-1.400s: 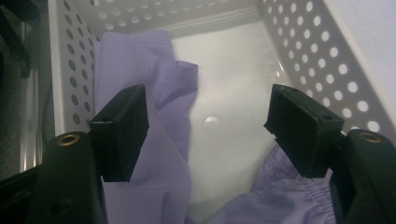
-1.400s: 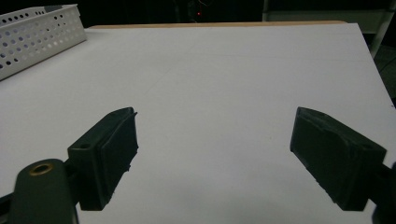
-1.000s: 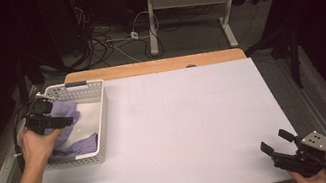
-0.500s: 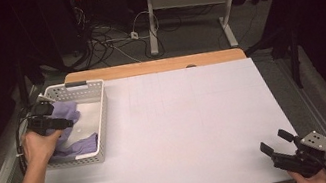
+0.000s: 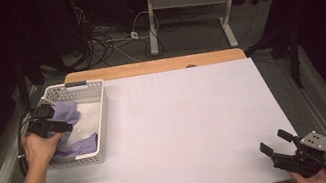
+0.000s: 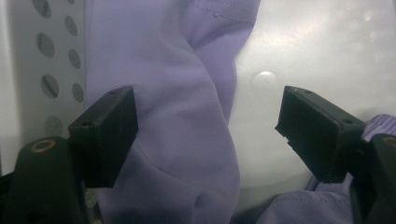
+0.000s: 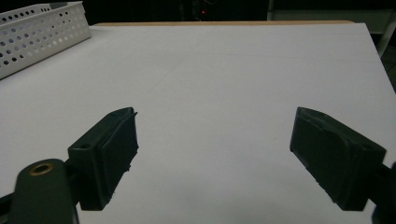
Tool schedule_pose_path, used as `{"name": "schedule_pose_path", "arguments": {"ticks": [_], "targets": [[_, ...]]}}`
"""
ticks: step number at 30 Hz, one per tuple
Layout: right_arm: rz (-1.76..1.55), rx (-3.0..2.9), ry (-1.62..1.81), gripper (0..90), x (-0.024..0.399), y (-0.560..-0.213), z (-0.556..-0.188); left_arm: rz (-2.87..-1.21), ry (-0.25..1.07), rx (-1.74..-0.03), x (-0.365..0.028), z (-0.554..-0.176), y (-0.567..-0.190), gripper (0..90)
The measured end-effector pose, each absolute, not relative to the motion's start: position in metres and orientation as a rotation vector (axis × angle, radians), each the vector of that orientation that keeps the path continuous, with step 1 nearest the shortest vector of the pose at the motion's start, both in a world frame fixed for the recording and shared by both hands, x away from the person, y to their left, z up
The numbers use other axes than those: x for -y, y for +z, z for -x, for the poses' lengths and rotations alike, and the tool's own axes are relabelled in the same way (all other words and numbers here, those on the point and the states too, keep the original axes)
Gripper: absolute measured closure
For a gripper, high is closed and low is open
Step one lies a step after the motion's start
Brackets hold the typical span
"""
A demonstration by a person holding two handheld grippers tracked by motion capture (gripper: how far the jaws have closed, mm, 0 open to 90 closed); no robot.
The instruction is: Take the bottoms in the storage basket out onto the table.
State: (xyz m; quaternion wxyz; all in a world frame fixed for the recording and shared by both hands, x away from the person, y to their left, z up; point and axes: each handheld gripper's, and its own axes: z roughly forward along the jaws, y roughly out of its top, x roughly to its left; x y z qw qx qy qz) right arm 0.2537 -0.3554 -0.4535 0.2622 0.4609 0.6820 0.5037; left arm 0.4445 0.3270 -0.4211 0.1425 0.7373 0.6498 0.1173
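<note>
A white perforated basket stands at the table's left side with lilac cloth lying in it. My left gripper reaches into the basket, open, its jaws wide on either side of a fold of the lilac cloth over the basket's white floor. My right gripper rests open near the table's front right corner. Its jaws point across the bare white tabletop with nothing between them.
The basket's perforated wall shows far off to the left in the right gripper view. A wooden strip runs along the table's far edge. Cables and a desk frame lie on the floor beyond.
The left hand and gripper have shifted slightly within the basket, lower over the cloth. The right gripper has stayed put.
</note>
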Motion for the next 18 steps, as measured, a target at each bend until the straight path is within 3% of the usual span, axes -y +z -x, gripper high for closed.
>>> {"name": "schedule_pose_path", "arguments": {"ticks": [18], "targets": [[-1.240,-1.850,1.365,15.9,0.355,-0.454,-0.254,-2.270,0.259,-1.908,-0.312,-0.458,-0.442,20.1]]}}
